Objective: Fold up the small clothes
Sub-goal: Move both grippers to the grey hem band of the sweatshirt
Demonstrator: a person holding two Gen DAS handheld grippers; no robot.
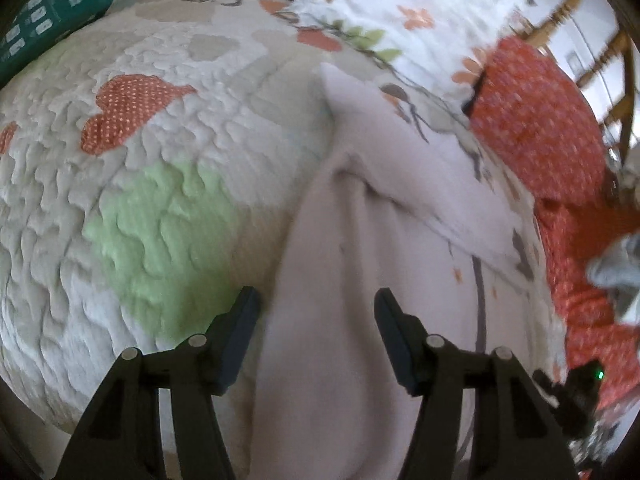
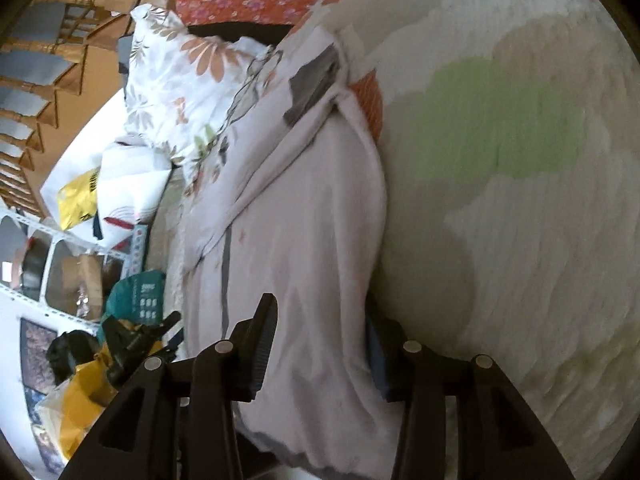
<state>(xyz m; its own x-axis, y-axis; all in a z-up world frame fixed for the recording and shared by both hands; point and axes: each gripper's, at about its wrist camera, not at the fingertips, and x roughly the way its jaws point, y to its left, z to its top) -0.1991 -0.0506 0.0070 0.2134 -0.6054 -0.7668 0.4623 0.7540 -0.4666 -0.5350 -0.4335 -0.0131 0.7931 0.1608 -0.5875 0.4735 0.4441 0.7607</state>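
A small pale lilac garment (image 1: 352, 240) lies bunched on a quilted bedspread (image 1: 160, 168) with orange hearts and a green patch. My left gripper (image 1: 316, 300) is open, its fingers spread either side of the garment's near end, with cloth lying between them. In the right wrist view the same garment (image 2: 304, 220), with grey trim, runs up the middle. My right gripper (image 2: 320, 316) is open, its fingers straddling a fold of the cloth; the right finger is partly hidden behind the fabric. The other gripper shows at the left wrist view's lower right (image 1: 580, 384).
A floral pillow (image 2: 180, 88) and an orange patterned cover (image 1: 540, 120) lie beside the garment. A green packet (image 1: 44, 20) sits at the bed's far left. Wooden chairs (image 2: 48, 40), shelving and bags (image 2: 80, 264) stand off the bed's edge.
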